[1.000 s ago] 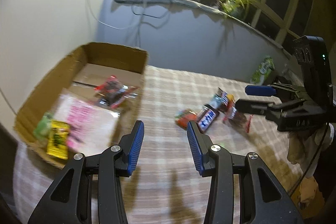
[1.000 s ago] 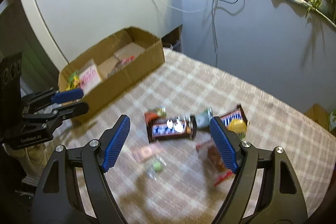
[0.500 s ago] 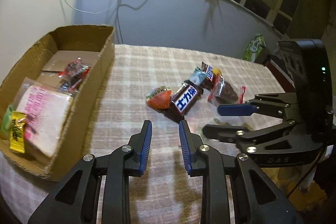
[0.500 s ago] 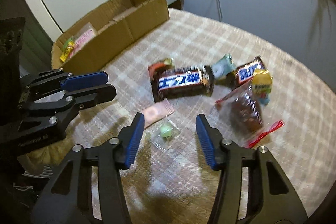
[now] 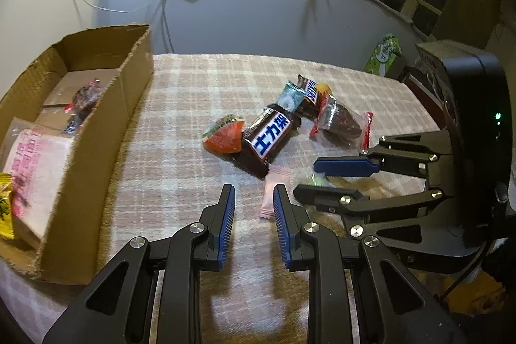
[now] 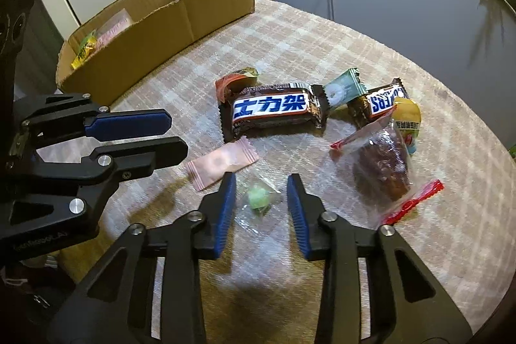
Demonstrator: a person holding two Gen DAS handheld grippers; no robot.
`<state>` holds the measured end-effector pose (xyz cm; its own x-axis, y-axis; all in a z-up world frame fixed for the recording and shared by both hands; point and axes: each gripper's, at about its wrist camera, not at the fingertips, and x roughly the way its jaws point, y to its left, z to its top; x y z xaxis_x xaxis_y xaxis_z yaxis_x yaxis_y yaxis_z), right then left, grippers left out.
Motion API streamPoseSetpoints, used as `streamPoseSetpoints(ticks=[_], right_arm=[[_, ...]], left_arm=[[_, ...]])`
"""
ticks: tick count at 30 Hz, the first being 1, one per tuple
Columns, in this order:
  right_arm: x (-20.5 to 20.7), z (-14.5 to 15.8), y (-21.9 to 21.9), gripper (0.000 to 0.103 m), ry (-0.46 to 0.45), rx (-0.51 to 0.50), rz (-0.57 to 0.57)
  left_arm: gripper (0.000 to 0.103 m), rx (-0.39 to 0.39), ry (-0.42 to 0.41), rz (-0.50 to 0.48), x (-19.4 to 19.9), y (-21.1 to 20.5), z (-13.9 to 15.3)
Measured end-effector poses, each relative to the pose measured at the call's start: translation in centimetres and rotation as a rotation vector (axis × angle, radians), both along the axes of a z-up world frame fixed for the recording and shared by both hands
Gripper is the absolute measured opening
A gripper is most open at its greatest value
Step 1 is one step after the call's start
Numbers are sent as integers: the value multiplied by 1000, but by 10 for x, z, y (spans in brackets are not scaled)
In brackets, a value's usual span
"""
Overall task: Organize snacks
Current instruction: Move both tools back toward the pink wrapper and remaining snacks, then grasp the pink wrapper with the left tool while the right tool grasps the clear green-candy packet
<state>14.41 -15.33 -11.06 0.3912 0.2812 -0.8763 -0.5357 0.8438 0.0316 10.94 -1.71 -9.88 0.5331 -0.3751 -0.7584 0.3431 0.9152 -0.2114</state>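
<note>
Right wrist view: the right tool (image 6: 259, 202), low centre, is closing around the clear-wrapped green candy (image 6: 259, 199) on the bench (image 6: 290, 31) without pinching yet; once clamped, it likely goes into the cardboard box (image 6: 154, 34), upper left.

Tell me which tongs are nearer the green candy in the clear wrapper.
Right. The right tongs straddle the green candy, closing on it. The left tongs sit off to its side, by the pink sachet.

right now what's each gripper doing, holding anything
left gripper: narrowly open, holding nothing.
right gripper: jaws closing around the green candy, not gripped yet.
</note>
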Motion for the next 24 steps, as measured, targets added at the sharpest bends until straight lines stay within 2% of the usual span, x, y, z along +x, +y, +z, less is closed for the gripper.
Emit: streamPoseSetpoints(ticks=[5, 11, 15, 16, 18, 24], right_arm=[[-1, 0, -6, 30, 0, -3, 6], [0, 0, -19, 29, 0, -11, -13], [0, 0, -26, 29, -1, -13, -23], [0, 0, -27, 29, -1, -11, -23], [-2, 1, -28, 29, -2, -8, -25], [-5, 5, -31, 26, -7, 10, -31]], left_arm=[[23, 41, 2, -46, 2, -14, -5], [26, 127, 1, -99, 7, -35, -14], [26, 191, -30, -117, 8, -44, -17], [23, 203, -40, -121, 7, -46, -18], [18, 211, -49, -130, 6, -48, -18], [18, 198, -50, -112, 3, -45, -16]])
